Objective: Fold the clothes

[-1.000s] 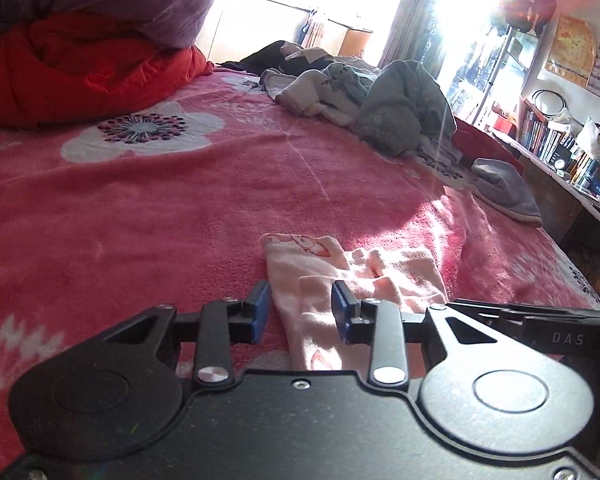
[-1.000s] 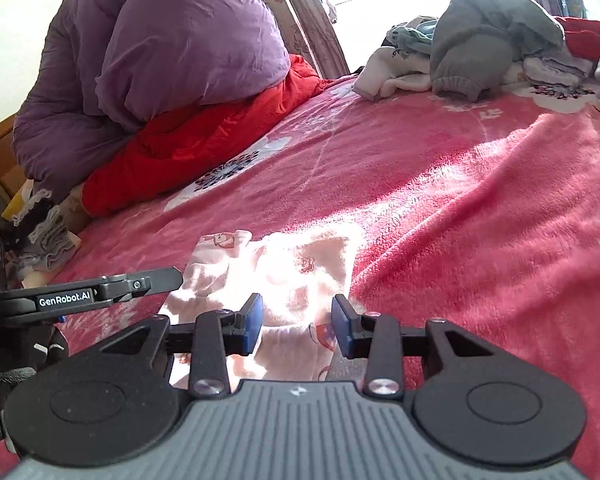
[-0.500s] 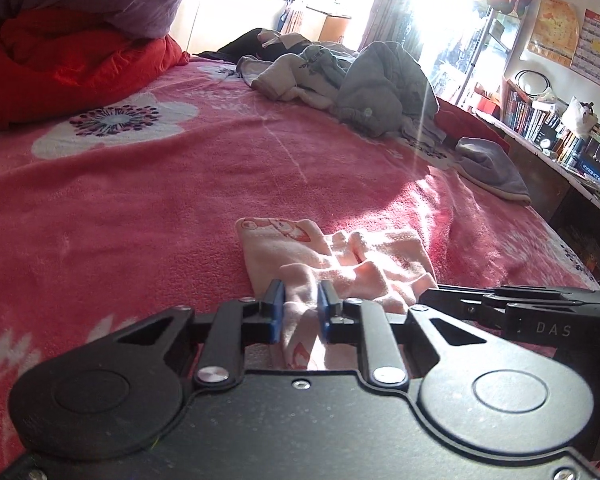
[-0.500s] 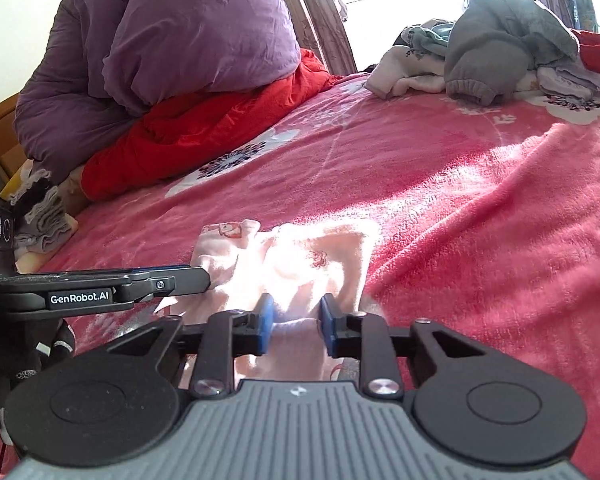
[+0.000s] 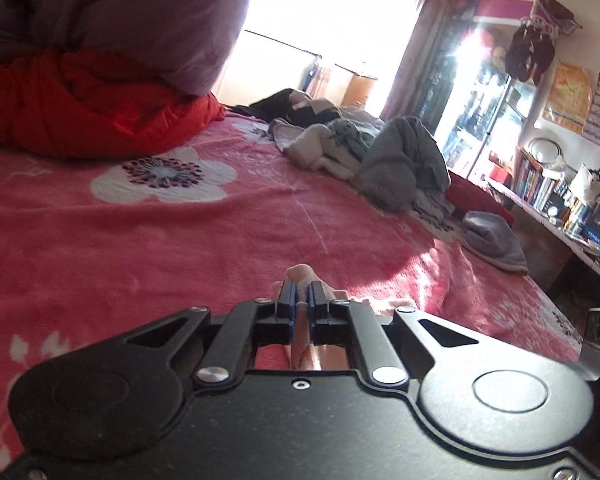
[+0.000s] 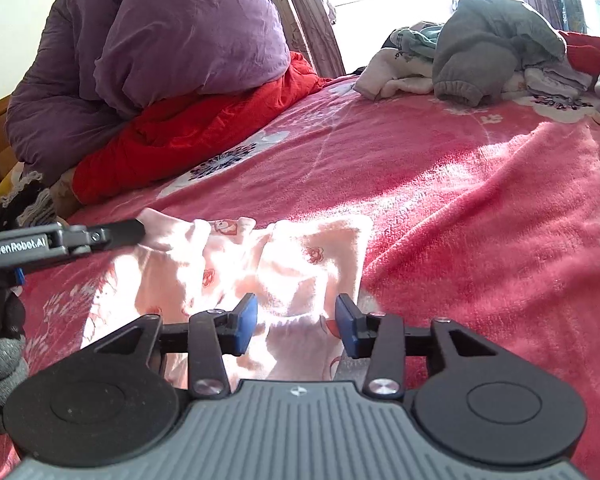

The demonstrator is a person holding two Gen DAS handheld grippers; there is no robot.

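Note:
A small pale pink garment with red prints [image 6: 292, 260] lies on the pink bedspread [image 6: 480, 220]. My left gripper [image 5: 301, 300] is shut on a fold of the pink garment [image 5: 300, 272], which bunches up above its blue pads. In the right wrist view the left gripper [image 6: 134, 230] holds the garment's far left corner raised off the bed. My right gripper [image 6: 296, 320] hovers over the garment's near edge. Its jaws are opening, with cloth lying under the gap and neither pad pressing on it.
A purple duvet [image 6: 180, 40] on a red quilt [image 6: 188, 132] fills the bed's left side. A heap of grey and white clothes [image 6: 480, 52] sits at the far end. A bookshelf [image 5: 560, 196] runs along the right wall. A gloved hand [image 6: 0, 360] shows at the left.
The left gripper closed on the garment's edge and lifted it off the bed. The right gripper pinched nearly shut, then spread apart again.

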